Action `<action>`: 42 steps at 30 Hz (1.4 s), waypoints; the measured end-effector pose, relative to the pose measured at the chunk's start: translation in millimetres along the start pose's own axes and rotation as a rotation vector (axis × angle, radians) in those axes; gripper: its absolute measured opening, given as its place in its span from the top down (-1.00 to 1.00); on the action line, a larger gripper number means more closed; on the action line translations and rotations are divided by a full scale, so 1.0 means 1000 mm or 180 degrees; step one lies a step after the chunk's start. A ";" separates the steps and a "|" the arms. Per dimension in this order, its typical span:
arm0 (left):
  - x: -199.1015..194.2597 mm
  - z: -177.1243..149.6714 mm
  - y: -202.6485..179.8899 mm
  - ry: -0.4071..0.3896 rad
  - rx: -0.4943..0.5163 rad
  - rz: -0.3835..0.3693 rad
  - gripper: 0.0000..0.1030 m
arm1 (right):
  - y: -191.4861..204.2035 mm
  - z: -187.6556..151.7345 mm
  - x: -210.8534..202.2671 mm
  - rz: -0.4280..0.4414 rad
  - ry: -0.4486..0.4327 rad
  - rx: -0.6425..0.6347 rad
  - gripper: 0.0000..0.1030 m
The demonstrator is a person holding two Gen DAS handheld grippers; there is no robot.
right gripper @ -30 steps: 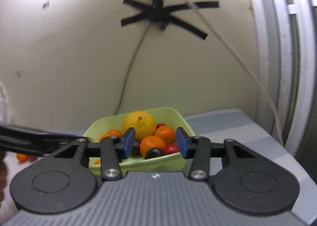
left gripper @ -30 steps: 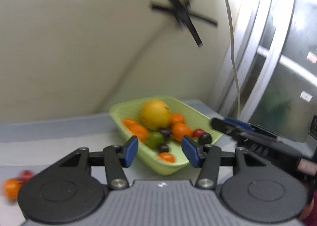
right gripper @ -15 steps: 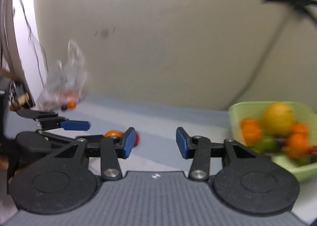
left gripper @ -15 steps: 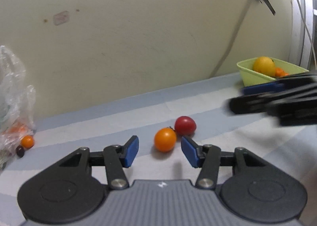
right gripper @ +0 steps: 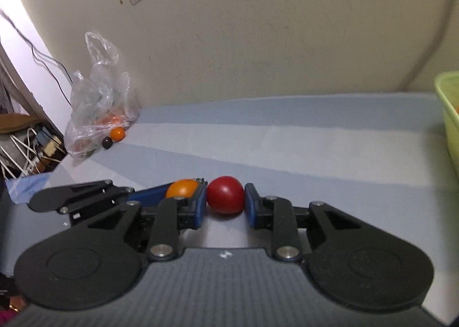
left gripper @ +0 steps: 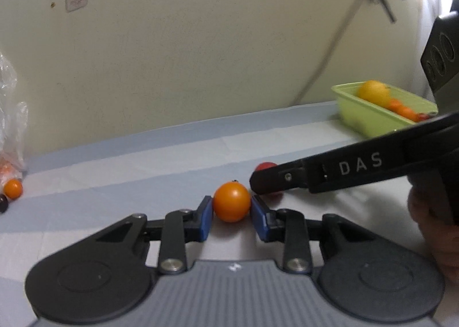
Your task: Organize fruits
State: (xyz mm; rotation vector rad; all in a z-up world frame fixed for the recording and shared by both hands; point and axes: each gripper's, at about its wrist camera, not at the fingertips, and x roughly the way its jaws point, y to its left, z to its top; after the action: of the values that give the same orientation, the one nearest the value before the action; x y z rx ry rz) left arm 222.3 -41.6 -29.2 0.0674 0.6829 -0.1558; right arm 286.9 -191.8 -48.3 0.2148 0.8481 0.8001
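1. Left gripper (left gripper: 231, 208) closing on orange tomato (left gripper: 231, 201); blue pads (left gripper: 205, 213) touching it on both sides, fruit sitting on striped grey surface (left gripper: 143, 155).
2. Right gripper (right gripper: 225, 202) closing on red tomato (right gripper: 225, 194); pads (right gripper: 249, 206) pressed against its two flanks, fruit low on the surface.
3. Two tomatoes just beside each other: in the right wrist view, orange one at 9 o'clock of the red, partly hidden behind the right gripper's left finger.
4. In the left wrist view, red tomato at 1 o'clock of the orange, mostly covered by the right gripper's black finger marked "DAS", entering from 3 o'clock.
5. Hand (left gripper: 433, 229) visible at the 3 o'clock edge of the left wrist view, wrapped on the right gripper's body.
6. Green bin (left gripper: 364, 115) at 2 o'clock in the left wrist view, well apart from the tomatoes, against the wall; holding a yellow fruit (left gripper: 373, 91) and several small orange ones.
7. Clear bag (right gripper: 97, 92) at 10 o'clock in the right wrist view, in the corner by the wall; orange contents blurred.
8. Small orange fruit (right gripper: 118, 133) and dark fruit (right gripper: 107, 142) loose on the surface just beside the bag, near each other.
9. Cable taped to the wall with black strips at 1 o'clock in the left wrist view.
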 end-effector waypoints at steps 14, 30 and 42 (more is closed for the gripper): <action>-0.054 -0.030 -0.135 -0.0034 0.0428 -0.0790 0.44 | -0.019 -0.100 -0.166 -0.0707 -0.0488 -0.0317 0.40; -0.055 -0.039 -0.181 -0.0049 0.0823 -0.0612 0.44 | -0.045 -0.120 -0.184 -0.0845 -0.0502 -0.0198 0.35; -0.019 0.061 -0.182 -0.0338 0.0607 -0.0768 0.43 | -0.077 -0.055 -0.203 -0.1002 -0.1284 -0.0103 0.39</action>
State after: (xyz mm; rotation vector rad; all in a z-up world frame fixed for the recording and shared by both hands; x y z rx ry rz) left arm 215.4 -225.2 28.4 0.1585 0.5671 -0.4534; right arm 207.5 -396.0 -1.6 0.1993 0.4708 0.4522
